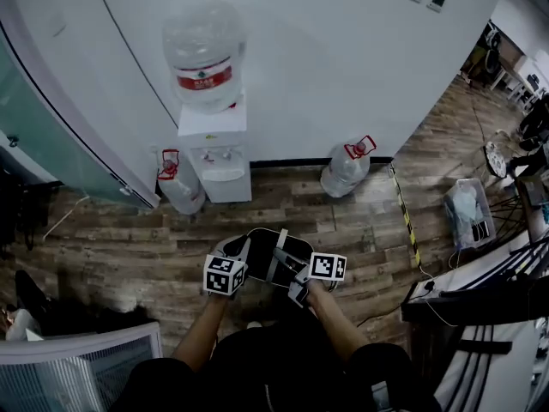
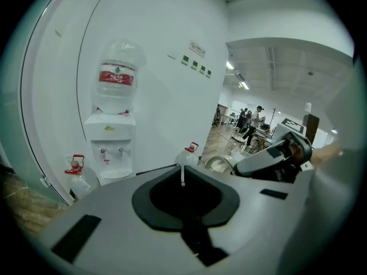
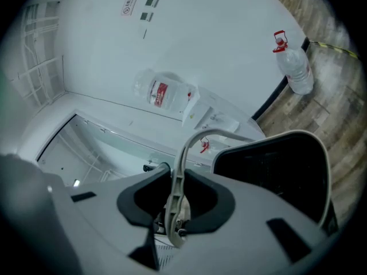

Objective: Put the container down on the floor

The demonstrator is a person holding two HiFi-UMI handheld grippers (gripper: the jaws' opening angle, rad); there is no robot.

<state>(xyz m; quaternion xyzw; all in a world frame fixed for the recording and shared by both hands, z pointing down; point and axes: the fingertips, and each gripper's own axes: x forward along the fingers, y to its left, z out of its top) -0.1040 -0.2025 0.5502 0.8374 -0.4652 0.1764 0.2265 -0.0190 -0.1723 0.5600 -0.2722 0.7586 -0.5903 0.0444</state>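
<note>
The container [image 1: 276, 249], a dark open bin, hangs in the air just in front of the person's body, above the wooden floor [image 1: 111, 247] and not yet touching it. It is carried by its thin pale handle [image 3: 176, 193]. The right claw [image 3: 175, 211] is pinched onto that handle, which arches out of the jaws toward the bin's rim. The left claw [image 2: 182, 191] is closed on a thin pale strip, which I take to be another part of the same handle.

The main risk, as I judge it, is the narrow handle sliding in the pads, or the bin swinging on it and landing tilted if one claw sinks faster than the other. It could also come down against the person's own legs, which are close beneath.

The floor ahead looks open. The water dispenser [image 1: 214, 144] stands against the wall, well apart, with one jug [image 1: 180, 183] touching its side and another [image 1: 347, 168] further right. A yellow-and-black strip [image 1: 405, 217] crosses the boards to the right.
</note>
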